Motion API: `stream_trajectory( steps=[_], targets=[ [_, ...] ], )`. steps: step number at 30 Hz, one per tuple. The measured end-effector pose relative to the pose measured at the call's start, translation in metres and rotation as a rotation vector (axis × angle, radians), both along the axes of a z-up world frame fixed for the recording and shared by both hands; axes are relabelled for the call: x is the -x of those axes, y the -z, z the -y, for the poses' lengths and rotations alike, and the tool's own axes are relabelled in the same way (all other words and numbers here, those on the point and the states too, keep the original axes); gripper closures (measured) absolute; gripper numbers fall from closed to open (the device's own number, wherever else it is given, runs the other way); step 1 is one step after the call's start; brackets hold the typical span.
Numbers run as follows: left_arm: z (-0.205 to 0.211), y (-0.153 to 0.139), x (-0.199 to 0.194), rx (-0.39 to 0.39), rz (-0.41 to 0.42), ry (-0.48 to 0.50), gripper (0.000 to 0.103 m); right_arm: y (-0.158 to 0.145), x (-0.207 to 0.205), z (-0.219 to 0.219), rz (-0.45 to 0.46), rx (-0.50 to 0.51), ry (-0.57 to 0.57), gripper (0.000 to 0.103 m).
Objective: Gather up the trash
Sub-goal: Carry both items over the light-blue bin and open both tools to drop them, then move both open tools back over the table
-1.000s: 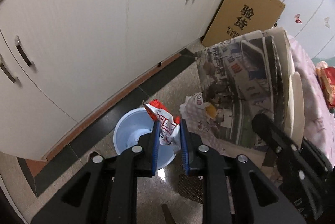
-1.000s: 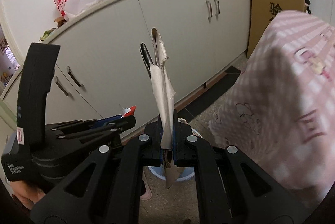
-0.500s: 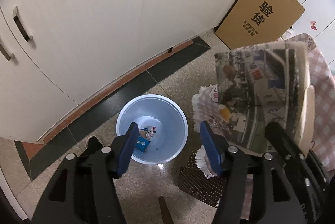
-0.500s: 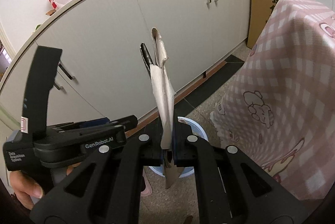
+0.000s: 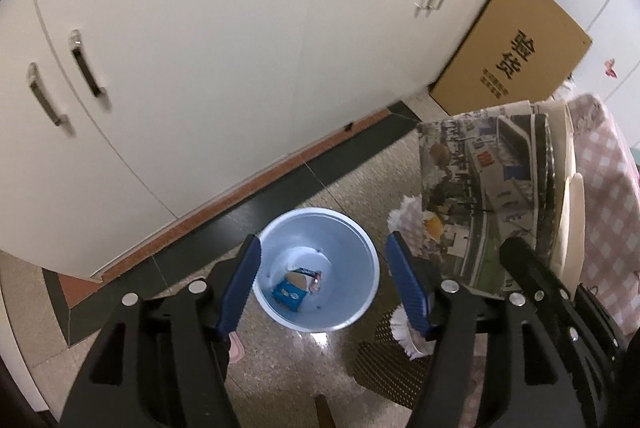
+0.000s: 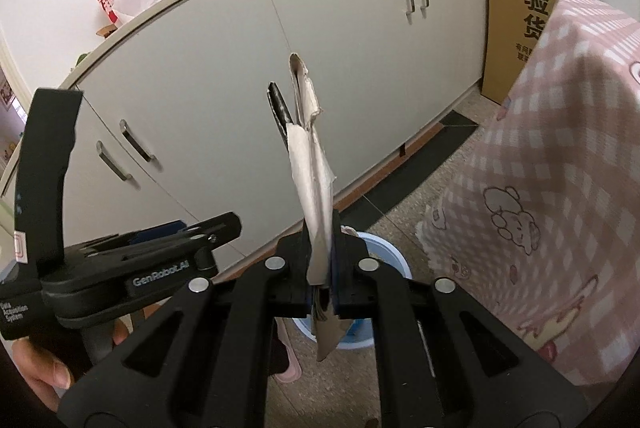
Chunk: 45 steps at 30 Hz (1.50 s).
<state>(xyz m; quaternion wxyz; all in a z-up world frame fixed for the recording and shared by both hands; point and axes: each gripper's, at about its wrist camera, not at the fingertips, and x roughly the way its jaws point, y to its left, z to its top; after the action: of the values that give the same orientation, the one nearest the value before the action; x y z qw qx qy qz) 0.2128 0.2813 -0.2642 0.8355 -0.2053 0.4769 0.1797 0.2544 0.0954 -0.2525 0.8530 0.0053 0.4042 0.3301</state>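
Two grippers fill the lower part of our views: the left gripper (image 5: 324,280) hangs with its blue pads spread wide and nothing between them, directly above the bin (image 5: 362,292) at lower centre of its frame, where wrappers (image 5: 296,282) lie at the bottom. Our right gripper (image 6: 322,268) is clenched on a folded newspaper (image 6: 312,187) that stands up through mid-frame, its lower end hanging over the bin (image 6: 394,260) just behind. Beyond, we see the pink checked cloth (image 6: 560,147) at right, white cabinets (image 6: 240,75) across the middle and a cardboard box (image 6: 520,7) at upper right.
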Motion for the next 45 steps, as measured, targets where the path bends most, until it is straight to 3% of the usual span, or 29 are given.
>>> stream_trajectory(
  steps=[1,3,4,5,9,15,28,37,45],
  targets=[
    [-0.003,-0.001,0.001,-0.005,0.003,-0.011,0.037,0.000,-0.001,-0.001,0.003,-0.006,0.001,0.092],
    [-0.009,-0.004,0.003,-0.015,0.008,-0.036,0.035,0.003,-0.004,-0.007,0.008,-0.006,0.002,0.069],
    [-0.012,-0.004,0.004,-0.023,0.008,-0.047,0.035,0.004,-0.003,-0.009,0.019,-0.003,0.002,0.043],
    [-0.015,-0.005,0.004,-0.033,0.004,-0.058,0.035,0.004,-0.002,-0.011,0.044,0.005,0.004,0.040],
    [-0.018,-0.007,0.005,-0.035,0.000,-0.065,0.035,0.006,-0.003,-0.012,0.025,0.008,-0.001,0.040],
    [-0.008,-0.018,0.009,-0.042,0.029,-0.041,0.035,-0.013,0.002,0.000,0.068,0.015,0.032,0.040],
    [0.059,-0.109,0.025,-0.114,0.233,0.037,0.034,-0.105,0.026,0.070,0.204,-0.074,0.116,0.040],
    [0.171,-0.168,-0.005,-0.186,0.332,0.243,0.030,-0.147,0.029,0.173,0.262,-0.111,0.278,0.037],
    [0.299,-0.170,-0.047,-0.180,0.359,0.509,0.026,-0.152,0.019,0.309,0.253,-0.109,0.522,0.033]
  ],
)
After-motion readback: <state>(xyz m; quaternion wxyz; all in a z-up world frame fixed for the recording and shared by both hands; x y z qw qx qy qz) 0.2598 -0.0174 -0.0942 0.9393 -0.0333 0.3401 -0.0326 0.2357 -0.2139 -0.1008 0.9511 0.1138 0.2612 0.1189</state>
